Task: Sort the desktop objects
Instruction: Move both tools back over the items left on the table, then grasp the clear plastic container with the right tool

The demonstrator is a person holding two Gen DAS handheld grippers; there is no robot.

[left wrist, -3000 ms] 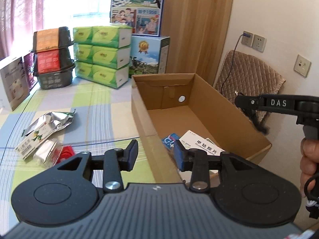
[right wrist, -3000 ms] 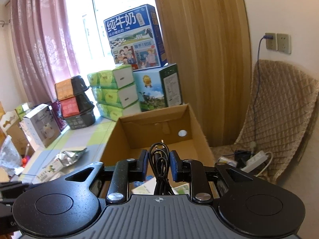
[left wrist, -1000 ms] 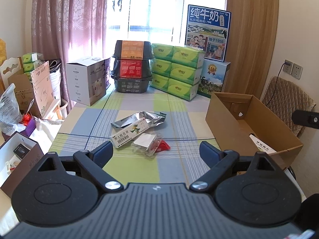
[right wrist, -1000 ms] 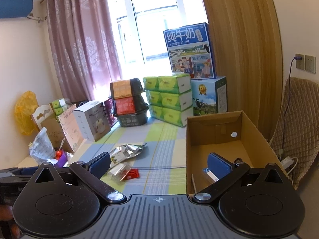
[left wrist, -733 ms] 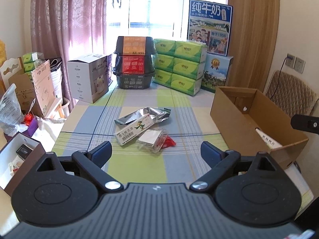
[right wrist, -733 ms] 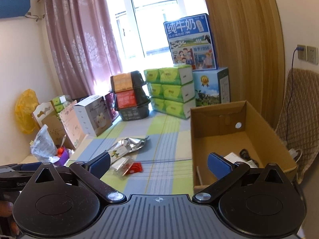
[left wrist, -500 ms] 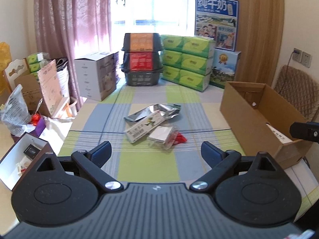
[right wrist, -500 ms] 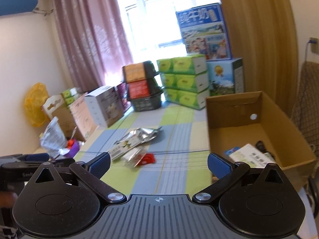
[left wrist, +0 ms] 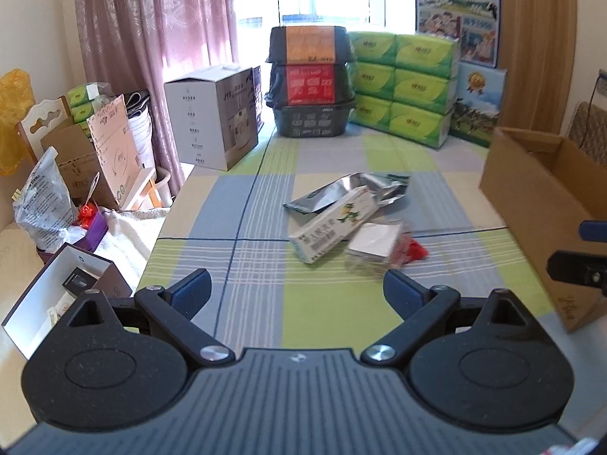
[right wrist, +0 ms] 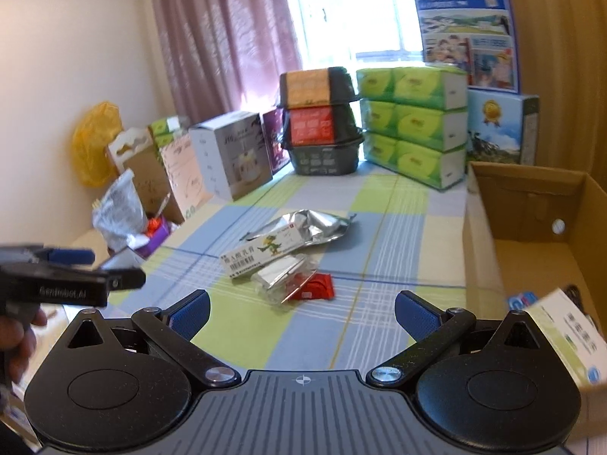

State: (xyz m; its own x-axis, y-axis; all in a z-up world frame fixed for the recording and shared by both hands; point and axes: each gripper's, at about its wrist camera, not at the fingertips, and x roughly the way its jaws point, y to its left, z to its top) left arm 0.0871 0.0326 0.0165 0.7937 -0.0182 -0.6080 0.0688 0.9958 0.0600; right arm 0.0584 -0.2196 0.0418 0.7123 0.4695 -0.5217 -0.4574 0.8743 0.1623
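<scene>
2 tools, left tool (left wrist: 296,294) and right tool (right wrist: 301,309), both gape wide and empty above the worktop (left wrist: 334,311), left of the cardboard box (right wrist: 531,235), near the white carton (left wrist: 334,229).

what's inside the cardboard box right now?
In the right wrist view, the cardboard box holds a white-and-green carton, a small blue item and part of a black cable. The right gripper's body covers the box's near end.
</scene>
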